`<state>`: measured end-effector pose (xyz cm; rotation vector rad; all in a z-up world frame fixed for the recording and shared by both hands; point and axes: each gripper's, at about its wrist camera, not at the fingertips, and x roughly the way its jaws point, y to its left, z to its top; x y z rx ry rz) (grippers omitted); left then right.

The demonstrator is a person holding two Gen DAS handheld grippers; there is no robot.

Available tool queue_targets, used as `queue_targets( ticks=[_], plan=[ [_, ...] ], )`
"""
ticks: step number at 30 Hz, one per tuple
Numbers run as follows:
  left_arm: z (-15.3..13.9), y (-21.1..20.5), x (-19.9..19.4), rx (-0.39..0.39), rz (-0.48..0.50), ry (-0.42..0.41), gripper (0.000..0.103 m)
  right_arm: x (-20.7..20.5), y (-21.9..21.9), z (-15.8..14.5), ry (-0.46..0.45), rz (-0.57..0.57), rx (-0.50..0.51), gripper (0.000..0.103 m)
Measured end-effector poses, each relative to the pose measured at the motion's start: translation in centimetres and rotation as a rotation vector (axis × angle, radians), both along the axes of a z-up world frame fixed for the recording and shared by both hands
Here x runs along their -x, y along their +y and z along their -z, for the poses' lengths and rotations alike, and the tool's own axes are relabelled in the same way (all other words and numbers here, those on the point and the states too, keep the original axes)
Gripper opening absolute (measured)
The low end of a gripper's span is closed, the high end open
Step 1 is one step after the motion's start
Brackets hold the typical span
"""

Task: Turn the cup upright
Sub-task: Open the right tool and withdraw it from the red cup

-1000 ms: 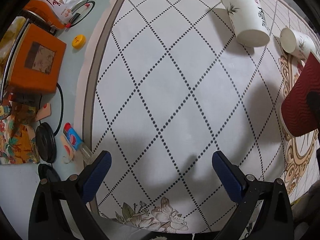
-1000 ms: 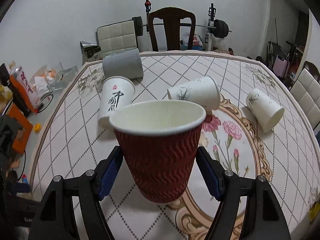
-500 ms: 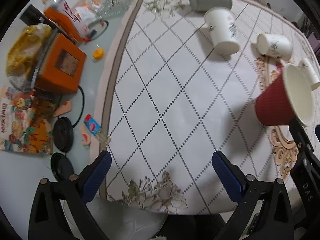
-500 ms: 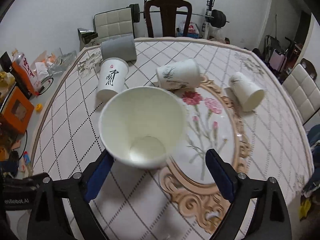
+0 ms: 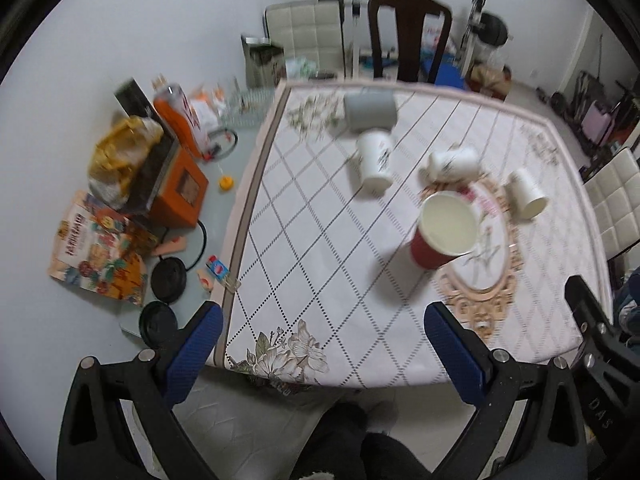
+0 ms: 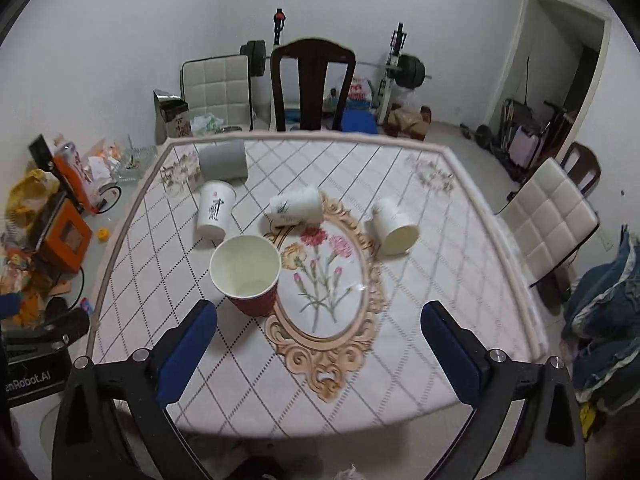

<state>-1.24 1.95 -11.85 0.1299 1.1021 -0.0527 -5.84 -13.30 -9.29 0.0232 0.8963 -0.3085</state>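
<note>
Ahead-left of your right tool, jaws wide and empty, the red cup stands upright, nearer it than your open left tool.

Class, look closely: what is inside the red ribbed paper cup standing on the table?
Nothing shows inside the red ribbed paper cup: the right wrist view looks down onto bare cream walls and part of the bottom. The near rim covers the rest of the bottom.

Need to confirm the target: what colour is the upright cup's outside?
Red outside, cream inside: the upright cup, clearest in the right wrist view.
</note>
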Motion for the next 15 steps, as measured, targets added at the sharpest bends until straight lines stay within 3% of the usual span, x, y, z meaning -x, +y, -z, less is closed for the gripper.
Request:
queue_targets(
  ticks=[7, 15],
  plan=[
    [-5.3, -0.5, 4.3, 0.024, 0.004, -0.088, 0.103, 4.2, -0.7, -5.8, -0.021, -0.004, -0.029, 0.103],
    [-8.8, -0.3, 7.8, 0.035, 0.004, -0.152, 0.103, 8.1, -0.9, -10.2, -0.050, -0.001, -0.038, 0.103]
  ],
)
